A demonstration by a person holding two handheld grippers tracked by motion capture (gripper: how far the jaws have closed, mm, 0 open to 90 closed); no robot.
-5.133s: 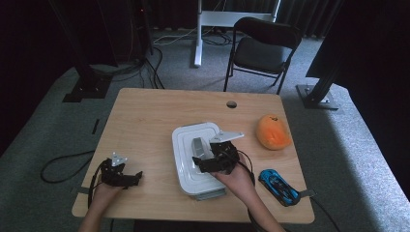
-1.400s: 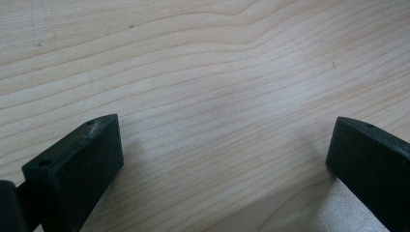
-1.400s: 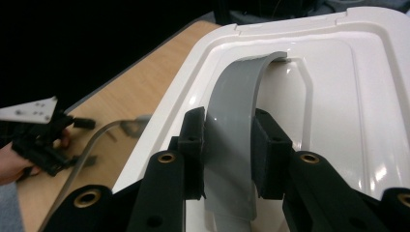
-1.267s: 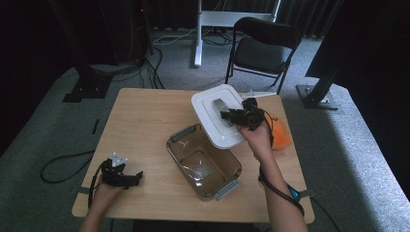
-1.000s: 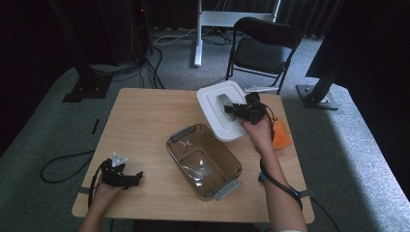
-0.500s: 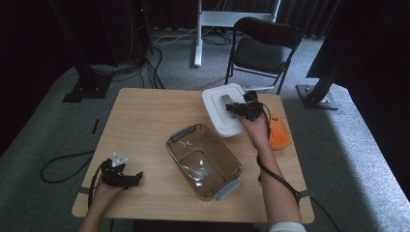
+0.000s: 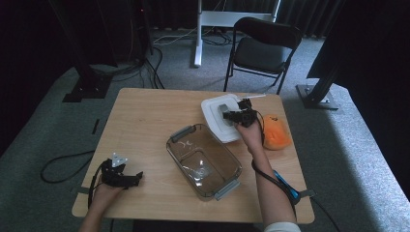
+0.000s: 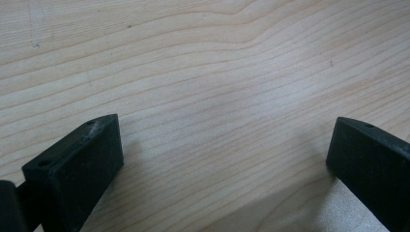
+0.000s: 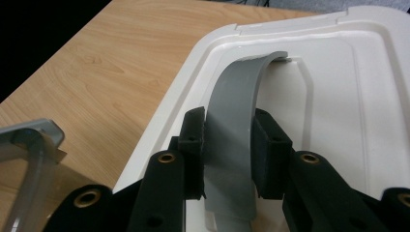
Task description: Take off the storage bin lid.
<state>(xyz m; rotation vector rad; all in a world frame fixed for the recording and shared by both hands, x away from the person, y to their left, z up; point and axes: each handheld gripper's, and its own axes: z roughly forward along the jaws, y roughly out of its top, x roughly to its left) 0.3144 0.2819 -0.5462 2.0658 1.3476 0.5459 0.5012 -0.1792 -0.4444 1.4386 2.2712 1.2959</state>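
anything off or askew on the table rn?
Nothing damaged or spilled. The clear glass baking dish sits skewed to the wooden table edges, uncovered. Its white plastic lid is by the far edge, right tool shut on the lid's grey handle.

From the high view I can't tell how the right gripper (image 7: 238,116) meets the white lid (image 7: 217,107): my hand covers the lid's near-right part and the handle is too small to read. The blue object (image 7: 288,189) near the table's (image 7: 145,125) front right edge is half hidden behind my forearm, so I can't say what it is. In the right gripper view the lid's grey handle (image 9: 237,121) runs off the bottom edge, and the clear container (image 9: 29,145) is cut off at the left.
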